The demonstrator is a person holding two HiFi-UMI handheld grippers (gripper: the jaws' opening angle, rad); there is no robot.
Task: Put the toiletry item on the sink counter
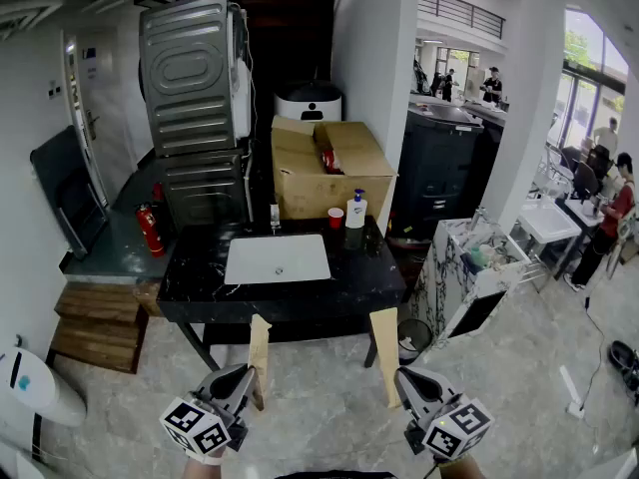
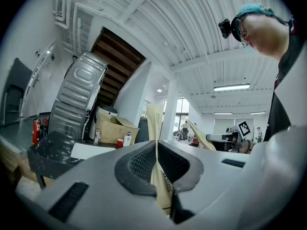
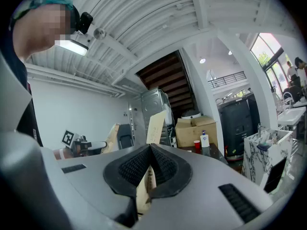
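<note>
A white pump bottle (image 1: 356, 210) stands at the back of the black sink counter (image 1: 200, 287), beside a red cup (image 1: 335, 218) and behind the white basin (image 1: 278, 258). My left gripper (image 1: 245, 372) is low in the head view, well short of the counter, shut on a flat tan strip (image 1: 260, 352) that points up toward it. My right gripper (image 1: 409, 377) is level with it, shut on a second tan strip (image 1: 384, 352). In the left gripper view the strip (image 2: 154, 123) is pinched between the pads. The right gripper view shows its strip (image 3: 156, 127) clamped likewise.
An open cardboard box (image 1: 324, 173) sits behind the counter, with a tall metal appliance (image 1: 195, 98) and a red fire extinguisher (image 1: 150, 230) to the left. A marble-patterned cart (image 1: 469, 267) stands at the counter's right. Wooden steps (image 1: 95, 322) lie lower left. People stand far right.
</note>
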